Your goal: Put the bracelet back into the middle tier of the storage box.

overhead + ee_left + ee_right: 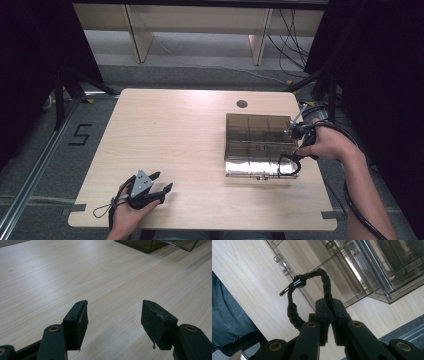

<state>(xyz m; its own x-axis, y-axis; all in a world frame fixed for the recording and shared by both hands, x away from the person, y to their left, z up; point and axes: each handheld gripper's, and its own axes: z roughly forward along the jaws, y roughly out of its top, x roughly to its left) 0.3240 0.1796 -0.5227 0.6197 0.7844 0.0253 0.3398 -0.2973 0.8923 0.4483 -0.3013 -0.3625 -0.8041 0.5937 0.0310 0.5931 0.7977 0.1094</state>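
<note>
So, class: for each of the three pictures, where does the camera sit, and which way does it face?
High view: above the table's near edge, facing forward and down; both forearms show.
Left gripper view: on the left gripper, facing across the pale wooden table; open jaws.
Right gripper view: on the right gripper, shut on a black braided loop.
All share the smoky clear plastic compartment box.

Two matte black hand-held grippers: the left gripper (161, 186) carries a grey three-cornered plate on top, brass-coloured rivets at its jaw pivots, and worn pads; the right gripper (330, 315) has matching rivets.
</note>
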